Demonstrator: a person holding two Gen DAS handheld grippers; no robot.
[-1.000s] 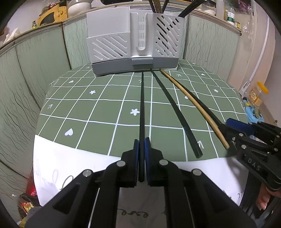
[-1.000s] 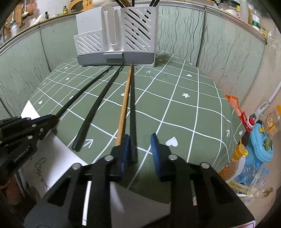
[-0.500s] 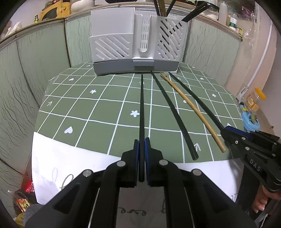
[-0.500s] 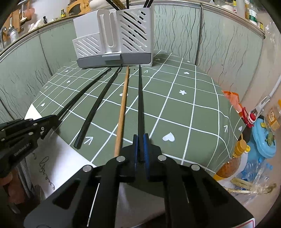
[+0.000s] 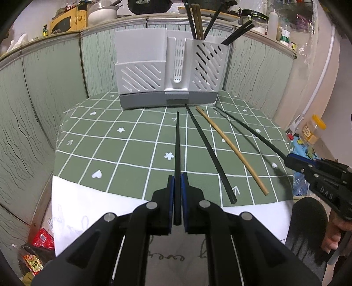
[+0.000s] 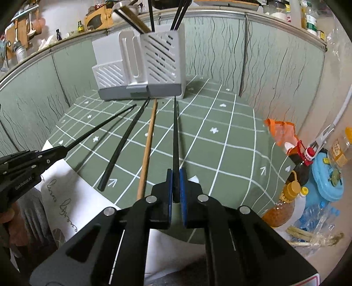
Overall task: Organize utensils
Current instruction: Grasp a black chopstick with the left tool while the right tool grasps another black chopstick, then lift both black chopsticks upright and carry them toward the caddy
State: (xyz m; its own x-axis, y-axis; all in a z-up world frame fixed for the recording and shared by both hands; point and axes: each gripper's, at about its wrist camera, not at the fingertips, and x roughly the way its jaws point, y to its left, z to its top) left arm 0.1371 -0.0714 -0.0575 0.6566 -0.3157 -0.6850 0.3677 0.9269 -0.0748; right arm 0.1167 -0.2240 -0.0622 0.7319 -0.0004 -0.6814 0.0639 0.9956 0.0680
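At the bottom centre of each wrist view, we see the left gripper (image 5: 177, 199) and the right gripper (image 6: 175, 187) each clenched on a black chopstick (image 5: 177, 154) (image 6: 175, 136) pointing up the frame. Mid-frame, a second black chopstick (image 5: 209, 151) and a wooden chopstick (image 5: 231, 147) lie on the green checked tablecloth (image 5: 123, 154). Farthest, top centre, stands the grey utensil holder (image 5: 169, 72), chopsticks upright in its right compartment.

This is a home kitchen. The landmark is the grey utensil holder (image 5: 169, 72), which stands on a table under a green checked tablecloth (image 5: 123, 151). Behind the holder, a ledge atop green panelling carries a white bowl (image 5: 102, 13), jars and bottles. To the holder's right, cooking oil bottles (image 6: 283, 204) and a blue container (image 6: 330, 176) crowd the floor.
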